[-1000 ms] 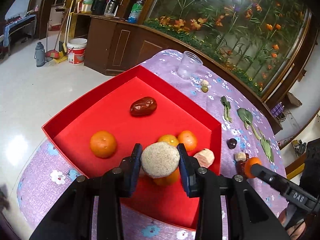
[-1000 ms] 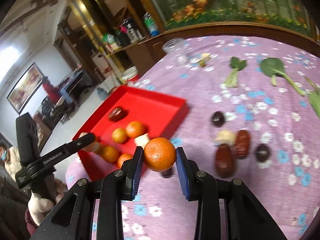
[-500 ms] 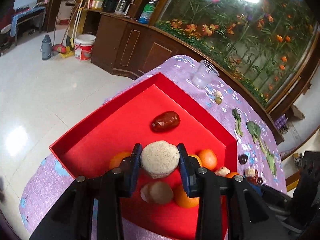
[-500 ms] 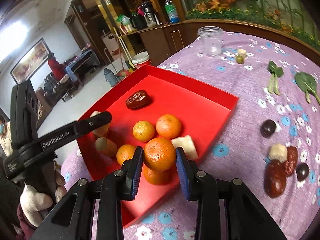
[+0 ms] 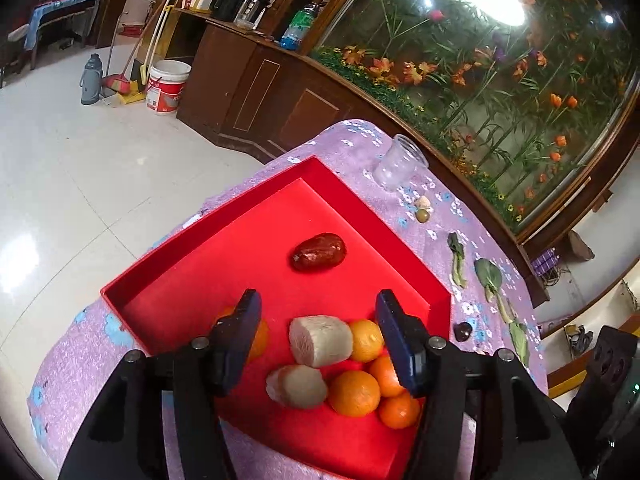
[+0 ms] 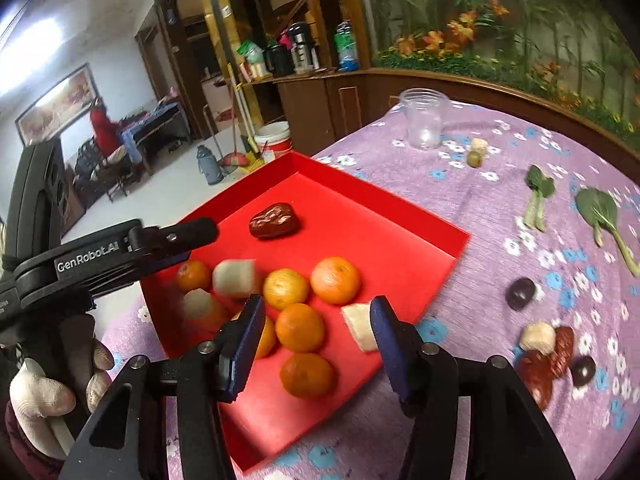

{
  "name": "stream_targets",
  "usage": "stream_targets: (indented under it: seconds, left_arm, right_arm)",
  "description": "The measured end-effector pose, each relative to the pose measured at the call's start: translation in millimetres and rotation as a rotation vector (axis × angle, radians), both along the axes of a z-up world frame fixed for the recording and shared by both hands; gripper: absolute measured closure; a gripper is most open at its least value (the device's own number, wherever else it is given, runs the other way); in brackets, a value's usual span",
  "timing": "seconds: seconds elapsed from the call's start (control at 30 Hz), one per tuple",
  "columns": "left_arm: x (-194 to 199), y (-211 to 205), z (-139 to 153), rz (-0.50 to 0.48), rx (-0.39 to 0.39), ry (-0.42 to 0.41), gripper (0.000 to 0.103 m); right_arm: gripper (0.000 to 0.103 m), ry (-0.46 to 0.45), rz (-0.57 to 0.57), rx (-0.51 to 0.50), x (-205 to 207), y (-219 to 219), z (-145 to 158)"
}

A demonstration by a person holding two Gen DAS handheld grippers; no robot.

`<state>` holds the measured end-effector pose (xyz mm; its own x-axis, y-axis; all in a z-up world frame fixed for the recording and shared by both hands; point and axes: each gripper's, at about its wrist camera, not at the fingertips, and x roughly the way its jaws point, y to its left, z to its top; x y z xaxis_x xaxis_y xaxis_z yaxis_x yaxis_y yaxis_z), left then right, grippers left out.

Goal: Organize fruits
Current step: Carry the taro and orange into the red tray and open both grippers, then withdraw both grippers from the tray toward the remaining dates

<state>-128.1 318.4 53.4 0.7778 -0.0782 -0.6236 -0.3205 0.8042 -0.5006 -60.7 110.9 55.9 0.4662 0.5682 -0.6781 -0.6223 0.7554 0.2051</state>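
Observation:
A red tray (image 5: 200, 264) (image 6: 432, 236) holds several oranges (image 5: 354, 393) (image 6: 335, 280), a dark red date (image 5: 319, 252) (image 6: 274, 220) and pale beige fruit pieces (image 5: 320, 340) (image 6: 234, 278). My left gripper (image 5: 320, 328) is open and empty above the tray, over a beige piece; it also shows in the right wrist view (image 6: 176, 240). My right gripper (image 6: 316, 332) is open and empty above the oranges near the tray's near corner. One orange (image 6: 299, 327) lies between its fingers, below them.
On the purple flowered cloth (image 6: 480, 200) right of the tray lie dark plums (image 6: 520, 293), dates (image 6: 538, 372), a beige piece (image 6: 538, 337), green leaves (image 6: 598, 214), a small green fruit (image 6: 475, 159) and a clear plastic cup (image 6: 424, 123). Floor lies beyond the table's left edge.
Both grippers have opened. The left one let go of the beige piece and the right one let go of its orange; both now lie in the tray.

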Motion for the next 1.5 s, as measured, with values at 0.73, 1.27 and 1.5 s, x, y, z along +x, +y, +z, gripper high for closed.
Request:
stream_targets:
  seconds: [0.73,1.27,1.5]
  left_arm:
    - [1,-114,27,-0.243,0.103,-0.002,0.042]
    - [9,-189,26,-0.286,0.405,0.053,0.042]
    - [17,-204,22,-0.289,0.482,0.078,0.042]
  right_arm:
    - [0.041,0.157,-0.509,0.26,-2,-214,-16]
    - [0.041,0.129,-0.473,0.216,-9,-220,-26]
    - [0.041,0.122,-0.468,0.187,-6,-222,-27]
